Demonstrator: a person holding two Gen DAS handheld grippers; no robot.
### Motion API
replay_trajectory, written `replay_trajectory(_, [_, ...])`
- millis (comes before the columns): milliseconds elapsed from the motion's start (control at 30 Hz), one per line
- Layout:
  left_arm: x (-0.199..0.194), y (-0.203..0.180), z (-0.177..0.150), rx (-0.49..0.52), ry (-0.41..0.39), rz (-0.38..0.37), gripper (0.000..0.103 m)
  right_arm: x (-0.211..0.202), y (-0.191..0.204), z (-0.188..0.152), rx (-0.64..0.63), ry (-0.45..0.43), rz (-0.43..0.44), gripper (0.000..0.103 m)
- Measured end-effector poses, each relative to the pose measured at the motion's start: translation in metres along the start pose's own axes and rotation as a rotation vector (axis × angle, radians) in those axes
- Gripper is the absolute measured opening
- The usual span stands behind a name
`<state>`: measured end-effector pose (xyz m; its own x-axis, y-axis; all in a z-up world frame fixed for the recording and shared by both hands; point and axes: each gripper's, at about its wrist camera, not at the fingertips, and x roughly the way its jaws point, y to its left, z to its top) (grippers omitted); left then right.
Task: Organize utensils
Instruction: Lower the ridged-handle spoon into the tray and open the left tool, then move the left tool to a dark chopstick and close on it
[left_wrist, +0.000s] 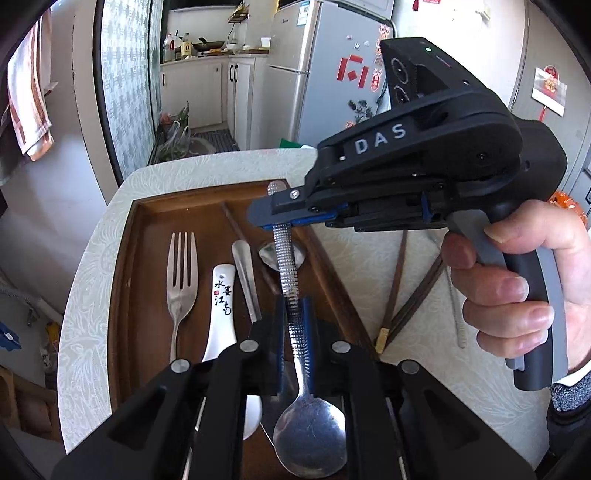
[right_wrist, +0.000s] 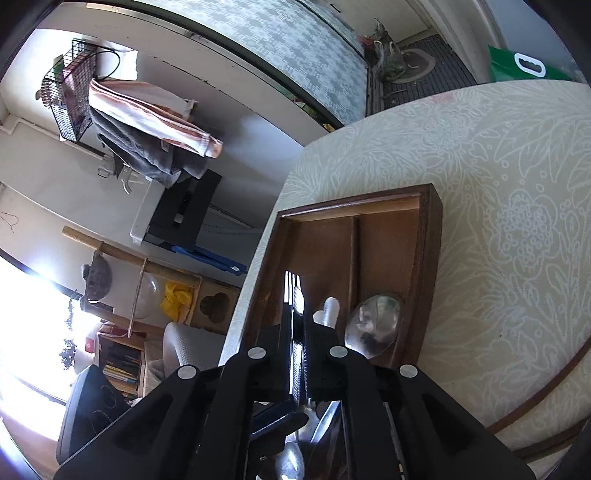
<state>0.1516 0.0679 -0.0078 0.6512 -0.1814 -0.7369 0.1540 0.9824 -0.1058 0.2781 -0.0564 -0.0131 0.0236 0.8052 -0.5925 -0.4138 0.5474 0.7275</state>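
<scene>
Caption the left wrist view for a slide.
Both tools grip one textured-handled steel spoon above the brown wooden tray holding a steel fork.

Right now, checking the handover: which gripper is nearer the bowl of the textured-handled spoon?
Left. The left gripper clamps the spoon close to its bowl; the right gripper sits around the spoon's far end, away from the bowl.
</scene>
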Motion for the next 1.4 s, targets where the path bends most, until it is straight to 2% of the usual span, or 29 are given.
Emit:
replay_trajectory(33, [0.001,-0.001,0.000,-0.001,0.004,0.000,0.010,0.001,-0.001,-0.002,0.002,0.005,-0.006,0.019])
replay_trajectory(67, [0.004,-0.001,-0.002,0.000,0.012,0.001,0.010,0.002,-0.003,-0.003,0.004,0.012,-0.006,0.030])
replay_trajectory(100, [0.006,-0.002,-0.003,0.001,0.018,0.004,0.010,0.002,-0.003,-0.005,0.004,0.016,-0.003,0.048])
replay_trajectory(167, [0.011,-0.003,-0.006,0.005,0.027,0.004,0.010,-0.001,-0.001,-0.008,-0.007,0.013,-0.009,0.065])
replay_trajectory(233, [0.014,-0.004,-0.009,0.007,0.035,0.010,0.010,-0.010,0.002,-0.011,-0.020,0.010,-0.008,0.070])
replay_trajectory(267, [0.014,-0.004,-0.010,0.011,0.032,0.012,0.010,-0.017,0.002,-0.013,-0.025,0.003,-0.014,0.075])
replay_trajectory(300, [0.013,-0.005,-0.011,0.015,0.028,0.017,0.013,-0.024,0.003,-0.015,-0.032,-0.005,-0.024,0.078])
replay_trajectory(400, [0.002,-0.008,-0.013,0.025,-0.005,-0.007,0.054,-0.053,0.005,-0.026,-0.071,-0.033,-0.034,0.079])
replay_trajectory(533, [-0.018,-0.021,-0.018,0.084,-0.055,-0.046,0.071,-0.109,-0.008,-0.035,-0.111,-0.125,-0.092,0.080])
replay_trajectory(633, [-0.024,-0.038,-0.021,0.135,-0.067,-0.078,0.077,-0.148,-0.037,-0.037,-0.056,-0.193,-0.090,0.080])
replay_trajectory(800, [-0.021,-0.072,-0.019,0.226,-0.067,-0.118,0.078,-0.189,-0.086,-0.044,0.040,-0.277,-0.069,0.080])
replay_trajectory(967, [0.002,-0.097,-0.003,0.278,-0.045,-0.099,0.078,-0.190,-0.104,-0.051,0.063,-0.278,-0.046,0.080])
replay_trajectory(1067, [0.025,-0.107,0.008,0.285,-0.013,-0.080,0.062,-0.183,-0.105,-0.051,0.053,-0.276,-0.034,0.079])
replay_trajectory(1100, [0.034,-0.108,0.012,0.284,0.001,-0.066,0.054,-0.181,-0.103,-0.051,0.050,-0.270,-0.036,0.078])
replay_trajectory(1167, [0.048,-0.107,0.017,0.272,0.032,-0.033,0.046,-0.174,-0.104,-0.052,0.045,-0.253,-0.035,0.076])
replay_trajectory(1300, [0.068,-0.103,0.022,0.247,0.085,-0.023,0.039,-0.160,-0.106,-0.054,0.048,-0.221,-0.029,0.073])
replay_trajectory(1400, [0.073,-0.102,0.024,0.246,0.100,0.001,0.039,-0.153,-0.107,-0.054,0.046,-0.205,-0.026,0.073])
